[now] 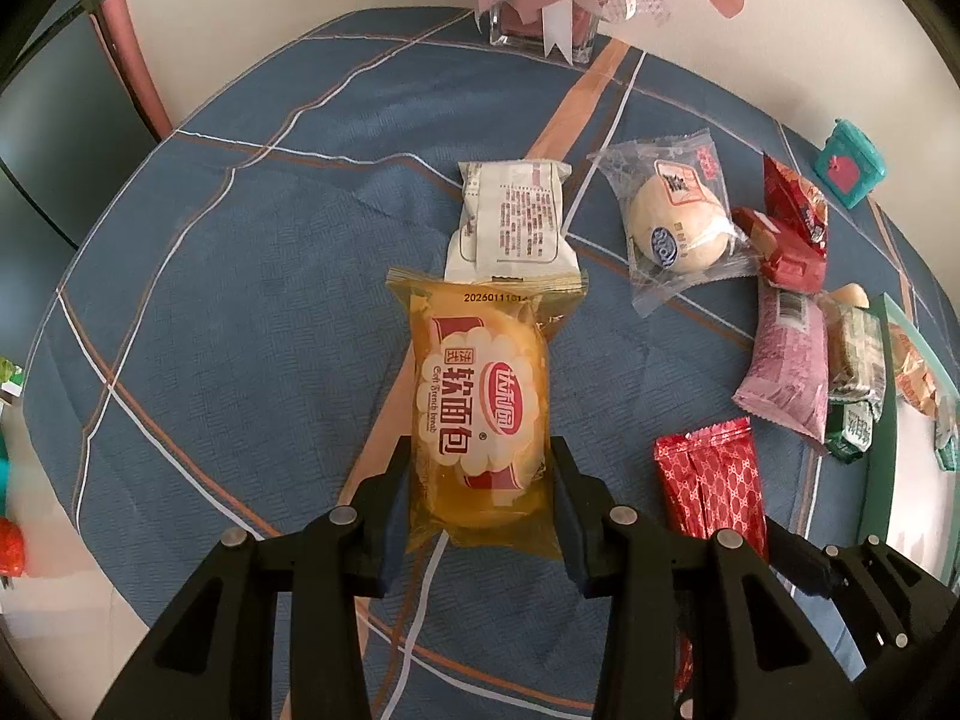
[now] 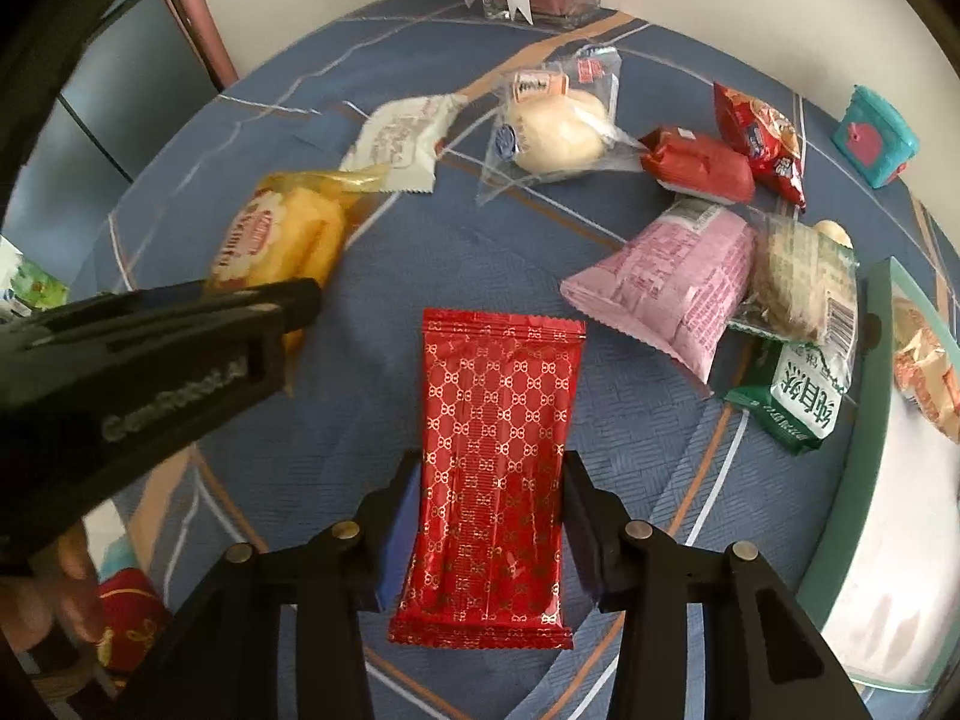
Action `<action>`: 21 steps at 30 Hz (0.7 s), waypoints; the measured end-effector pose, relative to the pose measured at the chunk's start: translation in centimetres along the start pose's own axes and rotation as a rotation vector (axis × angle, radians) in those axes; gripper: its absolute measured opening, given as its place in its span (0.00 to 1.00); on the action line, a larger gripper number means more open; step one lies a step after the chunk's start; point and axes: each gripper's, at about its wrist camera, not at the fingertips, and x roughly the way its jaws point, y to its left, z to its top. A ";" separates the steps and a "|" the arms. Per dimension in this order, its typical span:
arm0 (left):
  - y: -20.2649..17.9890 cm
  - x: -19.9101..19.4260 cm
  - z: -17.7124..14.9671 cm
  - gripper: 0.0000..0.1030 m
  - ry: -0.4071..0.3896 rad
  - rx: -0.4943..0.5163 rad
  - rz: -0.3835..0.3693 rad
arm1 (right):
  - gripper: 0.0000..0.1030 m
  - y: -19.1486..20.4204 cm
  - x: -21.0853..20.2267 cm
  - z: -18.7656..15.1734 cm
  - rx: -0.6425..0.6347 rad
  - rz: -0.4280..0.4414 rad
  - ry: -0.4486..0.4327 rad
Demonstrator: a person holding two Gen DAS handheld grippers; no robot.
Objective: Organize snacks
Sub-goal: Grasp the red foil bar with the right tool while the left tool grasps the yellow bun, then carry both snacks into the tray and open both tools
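Note:
My left gripper (image 1: 480, 468) is shut on a yellow soft-bread packet (image 1: 480, 402), its jaws pressing both sides; the packet also shows in the right wrist view (image 2: 282, 240) with the left gripper's body beside it. My right gripper (image 2: 486, 480) is shut on a red patterned snack packet (image 2: 492, 468), seen also in the left wrist view (image 1: 711, 480). Loose snacks lie on the blue tablecloth (image 1: 240, 300): a white packet (image 1: 510, 216), a clear-wrapped bun (image 1: 672, 222), red packets (image 1: 792, 222), a pink packet (image 1: 786, 360) and green packets (image 2: 798, 384).
A pale green tray (image 2: 870, 420) at the right edge holds an orange-wrapped snack (image 2: 924, 378). A glass vase with pink ribbon (image 1: 540, 24) stands at the far edge. A teal box (image 1: 849, 162) sits far right. A pink chair back (image 1: 132, 60) is at far left.

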 end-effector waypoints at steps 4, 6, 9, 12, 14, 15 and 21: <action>0.1 -1.0 0.1 0.42 -0.029 -0.007 0.005 | 0.45 0.0 -1.8 0.2 0.015 0.028 -0.033; 0.0 -1.6 0.2 0.42 -0.045 -0.003 0.008 | 0.45 -0.2 -2.9 0.2 0.029 0.034 -0.057; -0.9 -2.6 0.5 0.42 -0.067 0.014 0.010 | 0.45 -1.4 -4.3 0.1 0.060 0.038 -0.094; -2.5 -3.4 0.8 0.42 -0.082 0.046 0.010 | 0.45 -3.4 -5.6 0.2 0.109 0.013 -0.125; -3.9 -4.1 1.0 0.42 -0.089 0.076 0.001 | 0.45 -5.4 -6.3 0.0 0.158 -0.023 -0.135; -5.2 -4.5 1.1 0.42 -0.093 0.103 -0.007 | 0.45 -6.7 -6.6 -0.2 0.188 -0.040 -0.137; -12.6 -6.1 0.8 0.42 -0.105 0.260 -0.084 | 0.45 -15.1 -7.9 -2.2 0.407 -0.210 -0.120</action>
